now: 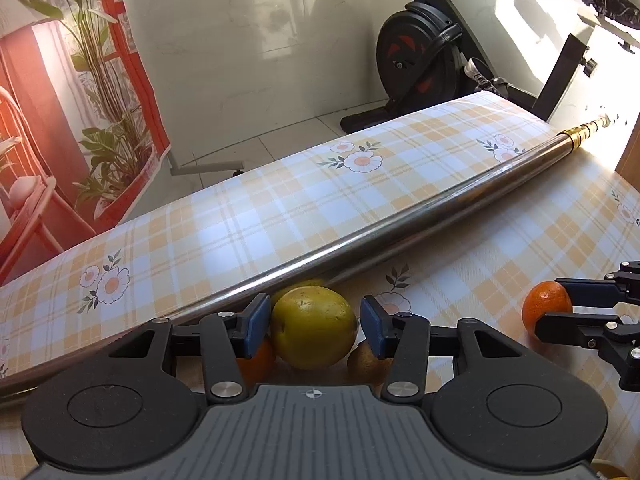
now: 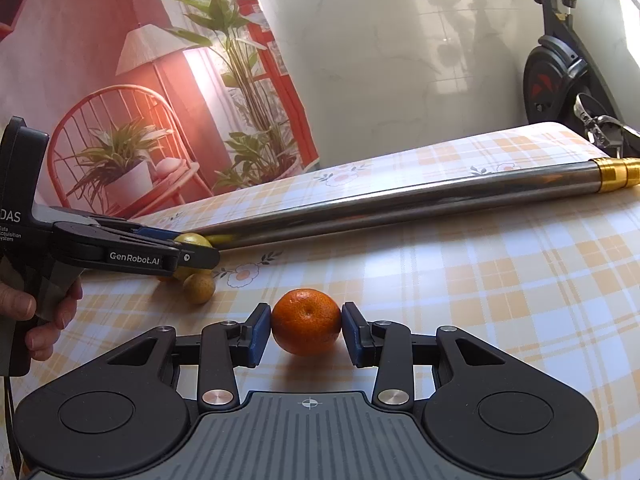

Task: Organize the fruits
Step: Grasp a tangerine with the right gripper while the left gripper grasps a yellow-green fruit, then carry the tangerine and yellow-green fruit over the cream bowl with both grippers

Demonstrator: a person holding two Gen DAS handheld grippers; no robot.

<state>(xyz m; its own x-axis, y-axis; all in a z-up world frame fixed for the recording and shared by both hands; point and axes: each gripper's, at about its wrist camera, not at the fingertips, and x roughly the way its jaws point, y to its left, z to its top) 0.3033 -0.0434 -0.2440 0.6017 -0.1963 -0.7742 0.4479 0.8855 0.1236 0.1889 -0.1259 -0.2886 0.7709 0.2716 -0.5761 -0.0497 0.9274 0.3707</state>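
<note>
**Inspector A:** Where the checked cloth covers the counter (image 2: 500,280), a long metal pole (image 2: 400,204) lies across it, well beyond both sets of fingers. Confirm?

**Inspector B:** Confirmed. Its brass-coloured end points to the right of the right gripper (image 2: 306,330).

**A:** Left gripper (image 1: 316,326)?

**B:** Fingers (image 1: 258,322) spread around a large yellow-green fruit (image 1: 314,328). A narrow gap shows on the right pad's side; on the left I cannot tell whether pad and skin touch. The fruit sits against the pole, with another yellow fruit (image 1: 298,286) partly hidden behind it.

**A:** Right gripper?

**B:** Both blue pads (image 2: 258,334) press the sides of an orange (image 2: 306,328), stem dimple facing the camera. Whether it rests on the cloth or is lifted just off it, I cannot tell.

**A:** Smaller items?

**B:** A small brownish-yellow fruit (image 2: 199,288) lies under the left gripper's right finger, and an orange-coloured fruit (image 1: 256,362) under its left finger, mostly hidden.

**A:** The person?

**B:** One hand (image 2: 38,314) on the left gripper's handle.
</note>
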